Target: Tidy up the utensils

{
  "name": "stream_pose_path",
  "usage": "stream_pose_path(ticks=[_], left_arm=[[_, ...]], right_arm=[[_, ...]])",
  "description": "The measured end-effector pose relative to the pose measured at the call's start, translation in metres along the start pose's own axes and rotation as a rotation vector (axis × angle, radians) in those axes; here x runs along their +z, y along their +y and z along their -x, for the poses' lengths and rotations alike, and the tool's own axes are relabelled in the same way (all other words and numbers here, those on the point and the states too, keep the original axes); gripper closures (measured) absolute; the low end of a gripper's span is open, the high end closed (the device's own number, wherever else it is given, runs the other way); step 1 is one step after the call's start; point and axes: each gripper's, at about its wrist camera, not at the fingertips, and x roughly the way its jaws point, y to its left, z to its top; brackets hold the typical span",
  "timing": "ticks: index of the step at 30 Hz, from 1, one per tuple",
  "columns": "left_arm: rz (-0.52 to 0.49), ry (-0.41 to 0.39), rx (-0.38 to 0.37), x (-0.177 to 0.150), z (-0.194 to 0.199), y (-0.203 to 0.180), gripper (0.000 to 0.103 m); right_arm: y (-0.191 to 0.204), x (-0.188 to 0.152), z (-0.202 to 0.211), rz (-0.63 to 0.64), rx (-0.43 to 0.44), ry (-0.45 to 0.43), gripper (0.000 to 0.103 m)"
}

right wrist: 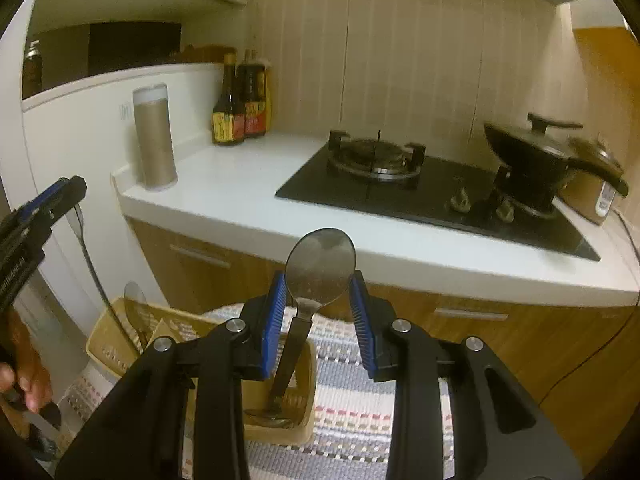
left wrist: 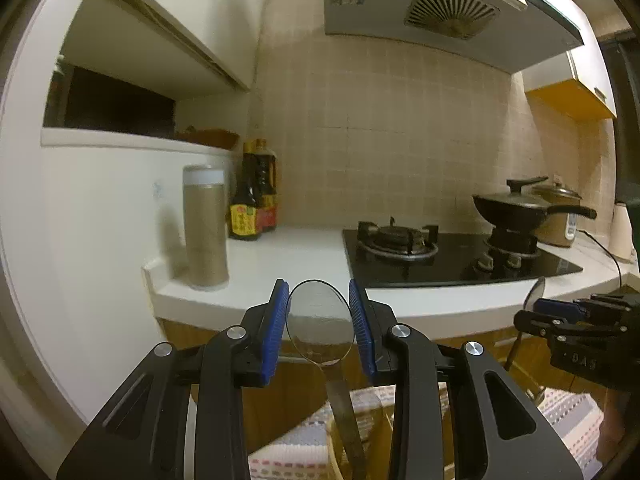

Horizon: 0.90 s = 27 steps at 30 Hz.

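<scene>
My left gripper [left wrist: 318, 285] is shut on the bowl of a metal spoon [left wrist: 320, 322]; its handle hangs down between the fingers toward a tan basket [left wrist: 334, 436]. In the right wrist view my right gripper [right wrist: 318, 276] is likewise shut on a second spoon [right wrist: 320, 258] by its bowl. That spoon's handle reaches down into the basket [right wrist: 298, 432], where more spoons [right wrist: 266, 416] lie. The left gripper [right wrist: 70, 190] shows at the left edge, its spoon's thin handle dropping to the basket's left end. The right gripper [left wrist: 548, 310] appears at the right of the left wrist view.
The basket rests on a striped cloth [right wrist: 352, 412] below a white counter [right wrist: 240, 184]. On the counter stand a tall tan canister [right wrist: 154, 140], sauce bottles [right wrist: 240, 108], a black gas hob [right wrist: 400, 184] and a lidded wok [right wrist: 536, 156]. A person's hand [right wrist: 24, 376] is at lower left.
</scene>
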Motion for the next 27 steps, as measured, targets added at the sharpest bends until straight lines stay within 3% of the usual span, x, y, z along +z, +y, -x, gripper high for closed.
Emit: stream_pose_path(ticks=[6, 9, 12, 22, 27], left_arm=[[0.003, 0.033, -0.045, -0.01, -0.003, -0.003, 0.072], [0.005, 0.037, -0.061, -0.01, 0.004, -0.003, 0.06], [0.013, 0.043, -0.084, -0.008, 0.012, -0.002, 0.056], [0.027, 0.071, -0.198, 0.002, 0.059, -0.01, 0.05], [-0.03, 0.088, -0.221, -0.002, 0.083, -0.026, 0.049]], right_arm=[[-0.005, -0.008, -0.008, -0.033, 0.061, 0.078, 0.073], [-0.009, -0.01, -0.004, -0.063, 0.112, 0.118, 0.072], [-0.014, -0.012, 0.007, -0.088, 0.137, 0.124, 0.062], [-0.009, -0.026, 0.059, -0.028, 0.113, 0.129, 0.06], [-0.002, -0.042, 0.082, 0.03, 0.076, 0.166, 0.06]])
